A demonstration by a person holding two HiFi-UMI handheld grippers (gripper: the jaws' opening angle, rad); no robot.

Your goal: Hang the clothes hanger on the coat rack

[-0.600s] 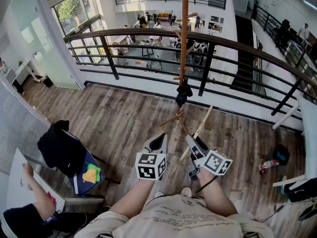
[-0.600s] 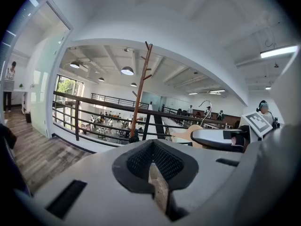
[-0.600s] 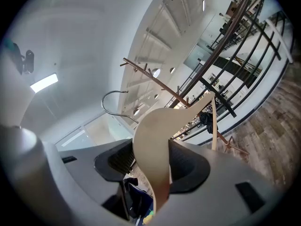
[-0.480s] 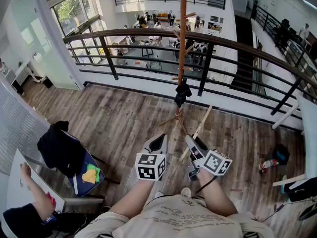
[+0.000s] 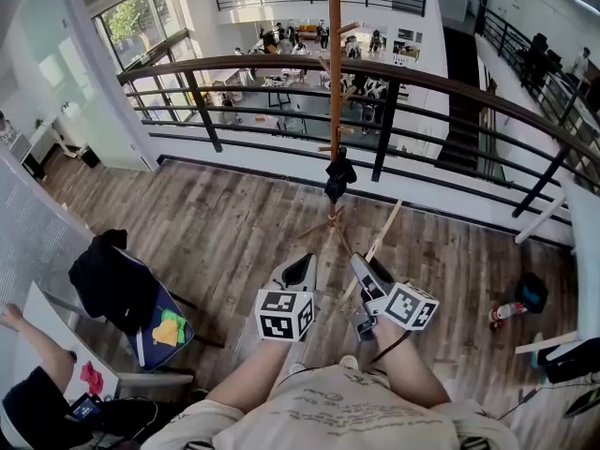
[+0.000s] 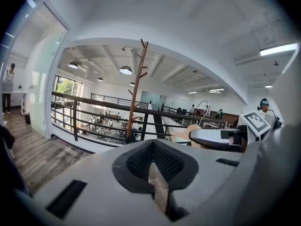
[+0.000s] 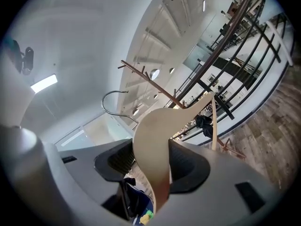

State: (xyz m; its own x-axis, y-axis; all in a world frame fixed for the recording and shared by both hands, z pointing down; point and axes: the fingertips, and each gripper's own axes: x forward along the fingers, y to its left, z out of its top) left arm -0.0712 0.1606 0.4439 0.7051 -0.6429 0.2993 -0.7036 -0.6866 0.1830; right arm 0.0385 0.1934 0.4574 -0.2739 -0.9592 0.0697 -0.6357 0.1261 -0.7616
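Note:
The tall brown coat rack (image 5: 335,82) stands ahead by the railing, with a black item (image 5: 339,176) hanging low on its pole. My right gripper (image 5: 368,272) is shut on a pale wooden clothes hanger (image 5: 380,237) that slants up toward the rack. In the right gripper view the hanger's body (image 7: 153,140) fills the gap between the pads of my right gripper (image 7: 153,166), and its metal hook (image 7: 113,100) curves up at the left, apart from the rack's pegs (image 7: 155,86). My left gripper (image 5: 300,270) is beside it, shut and holding nothing (image 6: 155,166). The rack (image 6: 135,95) is also far off in that view.
A dark curved railing (image 5: 234,64) runs behind the rack, with a drop to a lower floor beyond. A chair with a black garment (image 5: 112,284) stands at the left. A person (image 5: 37,392) sits at the lower left. A red and black object (image 5: 520,303) lies on the floor at the right.
Both grippers and the hanger keep their places. The rack sits slightly further left in the head view. The person at the lower left has shifted an arm.

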